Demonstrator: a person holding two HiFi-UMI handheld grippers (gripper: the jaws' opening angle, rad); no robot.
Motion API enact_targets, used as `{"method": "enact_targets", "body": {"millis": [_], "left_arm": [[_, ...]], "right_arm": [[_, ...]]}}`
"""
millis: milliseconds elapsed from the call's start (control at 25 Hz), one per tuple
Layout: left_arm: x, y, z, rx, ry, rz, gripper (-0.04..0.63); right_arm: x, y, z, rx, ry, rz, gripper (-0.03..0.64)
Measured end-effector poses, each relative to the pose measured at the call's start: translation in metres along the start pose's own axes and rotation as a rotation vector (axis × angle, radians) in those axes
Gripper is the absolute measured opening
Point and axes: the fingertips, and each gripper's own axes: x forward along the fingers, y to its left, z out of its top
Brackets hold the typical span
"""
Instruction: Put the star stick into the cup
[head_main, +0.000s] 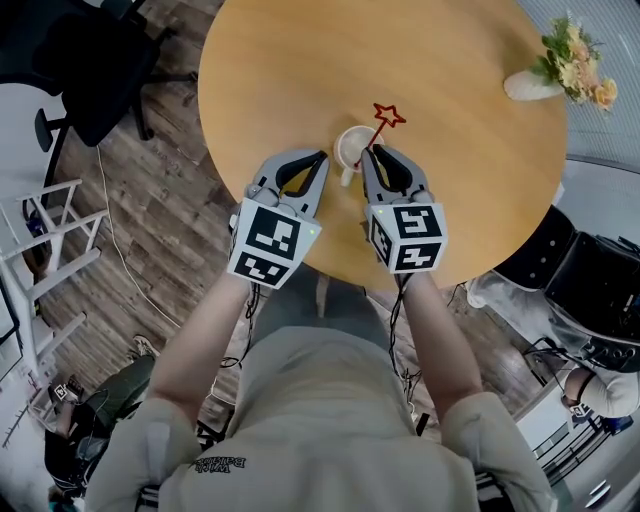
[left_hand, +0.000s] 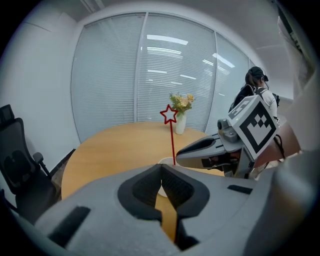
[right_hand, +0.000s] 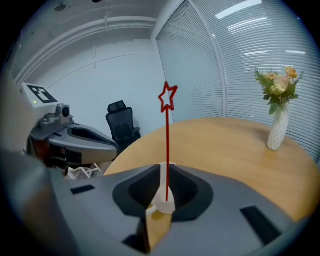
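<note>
The cup (head_main: 350, 146) stands on the table (head_main: 450, 180), just in front of my left gripper (head_main: 320, 158) and to the left of my right gripper (head_main: 373, 152). The star stick (head_main: 384, 120) stands in the cup and passes between the right gripper's jaws. The vase (head_main: 530, 87) is well ahead, to the right of this gripper. The chair (head_main: 95, 60) is beyond the table, far left of my left gripper.

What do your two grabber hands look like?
The left gripper and right gripper are grey with black inner pads. Each carries a cube of black-and-white square markers, and thin black cables trail back. The sleeves are short and beige.
</note>
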Motion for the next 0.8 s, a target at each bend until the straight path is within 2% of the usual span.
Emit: {"method": "enact_targets", "body": {"millis": [200,320,800], "left_arm": [[-0.012,-0.005,-0.006,0.000,0.004,0.002,0.021],[-0.014,-0.005,0.000,0.007,-0.008,0.011,0.021],[-0.068,-0.007,0.086,0.099,-0.176,0.072,0.021]], "right_arm": [[-0.013,-0.001,-0.003,0.063,-0.007,-0.023,0.038],[-0.020,-0.005,0.007,0.063,-0.034,-0.030,0.038],[-0.090,0.008,0.098,0.014,-0.251,-0.037,0.038]]}}
